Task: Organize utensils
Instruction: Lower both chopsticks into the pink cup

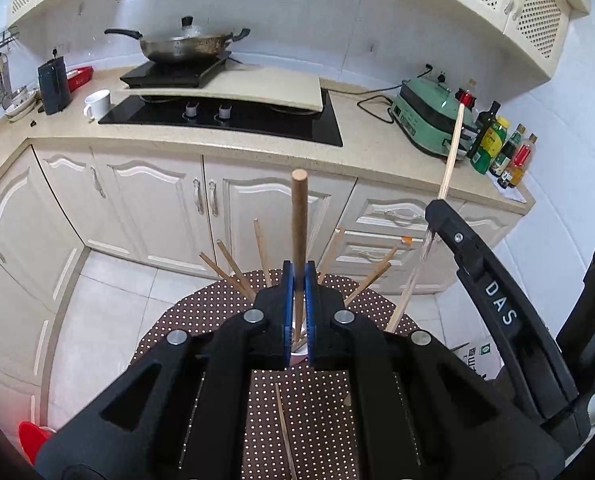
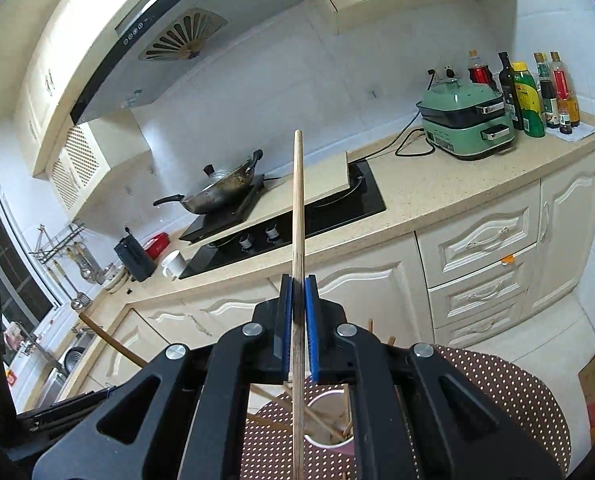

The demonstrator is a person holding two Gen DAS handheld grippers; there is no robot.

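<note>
- Cream kitchen cabinets [image 1: 169,196] and a speckled counter with a black hob [image 1: 233,120] fill the background; a wok [image 1: 181,46] sits on a burner at the back.
- Closer in, a brown dotted bench [image 1: 309,396] carries a white cup [image 2: 329,420] with several chopsticks [image 1: 233,268] fanning out of it.
- One loose chopstick [image 1: 285,432] lies flat on the bench.
- Left gripper [image 1: 299,300] tilts steeply down over the cup, its jaws pinching a dark brown chopstick [image 1: 299,216] that stands upright between the blue pads [image 1: 287,328].
- Right gripper [image 2: 297,320] points less steeply, toward the counter; its jaws pinch a pale chopstick [image 2: 298,200], which rises past the hob.
- From the left wrist view, the right gripper reaches in from the right, with its pale chopstick slanting up toward a green cooker [image 1: 429,120].
</note>
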